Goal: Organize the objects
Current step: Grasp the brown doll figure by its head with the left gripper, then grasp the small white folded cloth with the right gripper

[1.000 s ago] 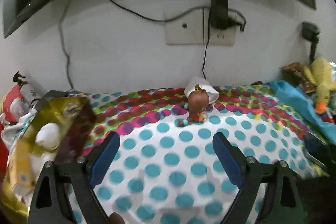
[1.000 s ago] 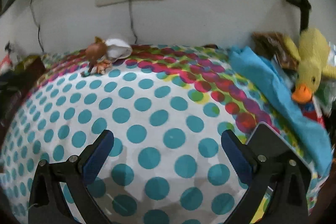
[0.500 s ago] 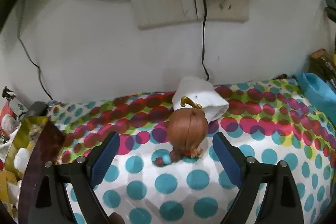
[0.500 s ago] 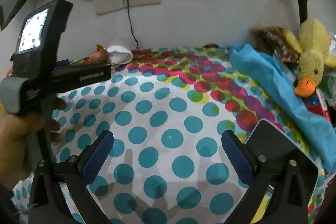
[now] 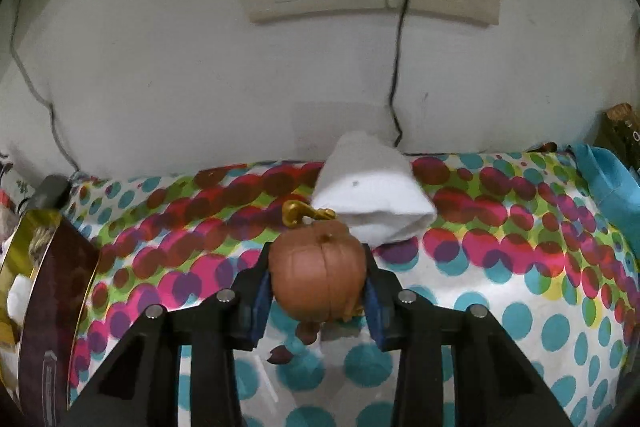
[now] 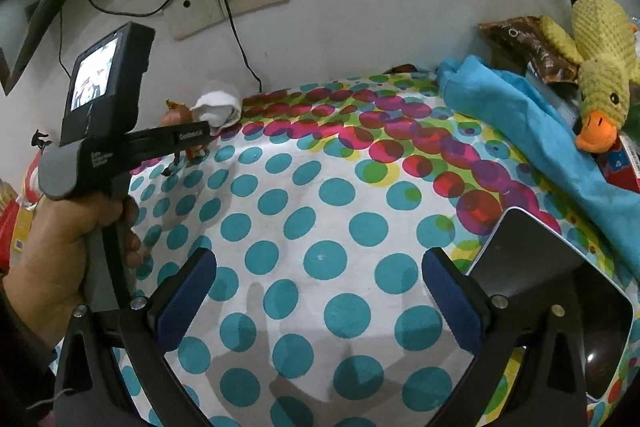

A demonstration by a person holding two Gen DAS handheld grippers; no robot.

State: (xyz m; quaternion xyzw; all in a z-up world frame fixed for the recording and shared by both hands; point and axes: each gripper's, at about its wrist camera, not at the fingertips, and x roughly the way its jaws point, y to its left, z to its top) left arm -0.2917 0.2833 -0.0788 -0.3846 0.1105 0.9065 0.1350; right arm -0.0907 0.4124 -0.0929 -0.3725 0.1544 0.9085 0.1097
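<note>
My left gripper is shut on a small figurine with a round brown head and a gold curl on top, at the back of the dotted tablecloth. A white folded cloth lies just behind the figurine against the wall. In the right wrist view the left gripper reaches the figurine beside the white cloth. My right gripper is open and empty above the dotted cloth.
A gold and maroon box stands at the left edge. A blue cloth, a yellow plush duck and a dark phone lie at the right. Wall sockets with cables hang behind.
My left gripper moved forward to the figurine and closed on its brown head. My right gripper stayed open and nearly still.
</note>
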